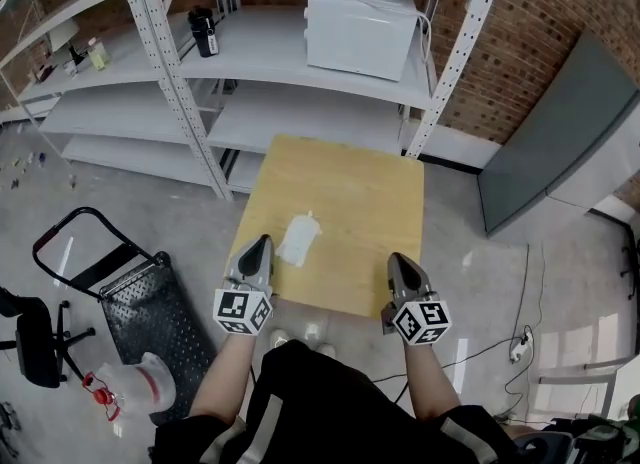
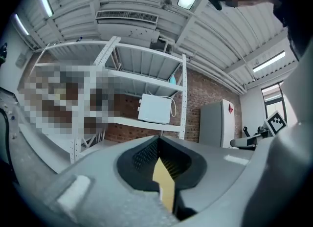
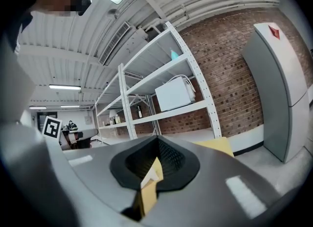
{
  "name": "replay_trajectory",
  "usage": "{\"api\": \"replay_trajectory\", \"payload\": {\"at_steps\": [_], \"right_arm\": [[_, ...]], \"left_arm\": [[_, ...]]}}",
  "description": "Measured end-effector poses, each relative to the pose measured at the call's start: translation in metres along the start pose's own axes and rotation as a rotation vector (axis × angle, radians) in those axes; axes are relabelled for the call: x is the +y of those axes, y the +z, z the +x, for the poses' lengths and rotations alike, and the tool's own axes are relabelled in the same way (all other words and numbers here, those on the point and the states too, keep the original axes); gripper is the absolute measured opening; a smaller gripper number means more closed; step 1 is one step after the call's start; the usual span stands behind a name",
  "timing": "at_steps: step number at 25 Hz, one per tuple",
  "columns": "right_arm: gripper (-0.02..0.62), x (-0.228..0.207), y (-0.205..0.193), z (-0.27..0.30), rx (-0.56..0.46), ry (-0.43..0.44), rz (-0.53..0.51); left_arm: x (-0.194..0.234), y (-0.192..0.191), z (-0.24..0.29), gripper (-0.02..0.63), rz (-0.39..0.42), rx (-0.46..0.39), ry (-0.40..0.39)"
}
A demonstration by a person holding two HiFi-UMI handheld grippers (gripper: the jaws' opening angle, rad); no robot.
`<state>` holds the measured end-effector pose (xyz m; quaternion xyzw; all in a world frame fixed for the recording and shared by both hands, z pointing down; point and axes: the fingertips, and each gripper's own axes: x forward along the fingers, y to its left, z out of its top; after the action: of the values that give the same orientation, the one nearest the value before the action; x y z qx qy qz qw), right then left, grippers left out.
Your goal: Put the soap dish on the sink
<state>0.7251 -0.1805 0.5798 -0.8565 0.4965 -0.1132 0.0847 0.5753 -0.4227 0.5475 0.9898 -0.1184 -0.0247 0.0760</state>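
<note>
While you are keeping the left gripper (image 1: 261,244) and right gripper (image 1: 396,261) clenched and empty at the near edge of the wooden table (image 1: 365,207), the white item, probably the soap dish (image 1: 299,239), is lying just beyond them; no sink is showing, so the task is looking undone
</note>
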Motion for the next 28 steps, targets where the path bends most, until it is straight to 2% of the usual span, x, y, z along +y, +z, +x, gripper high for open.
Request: {"api": "replay_trajectory", "payload": {"at_steps": [4,7,10,13,17,22,28], "right_arm": [[0.006,0.016,0.009,-0.017,-0.031,0.049,-0.036],[0.006,0.019,0.018,-0.021,-0.056,0.041,-0.064],[0.006,0.03,0.018,-0.025,-0.069,0.022,-0.069],[0.006,0.047,0.011,-0.025,-0.082,0.007,-0.019],[0.005,0.062,-0.007,-0.023,-0.056,-0.005,0.047],[0.005,0.068,-0.003,-0.027,-0.053,-0.02,-0.004],[0.005,0.079,0.001,-0.029,-0.046,-0.017,-0.018]], "left_arm": [[0.007,0.019,-0.023,0.0,0.021,-0.05,0.001],[0.012,0.032,-0.038,0.0,0.028,-0.084,-0.011],[0.026,0.034,-0.051,0.0,0.009,-0.079,-0.011],[0.04,0.038,-0.061,0.0,0.014,-0.079,0.0],[0.049,0.04,-0.071,0.0,0.023,-0.072,-0.025],[0.054,0.035,-0.077,0.0,0.081,-0.051,-0.038],[0.057,0.027,-0.085,0.0,0.058,-0.033,-0.04]]}}
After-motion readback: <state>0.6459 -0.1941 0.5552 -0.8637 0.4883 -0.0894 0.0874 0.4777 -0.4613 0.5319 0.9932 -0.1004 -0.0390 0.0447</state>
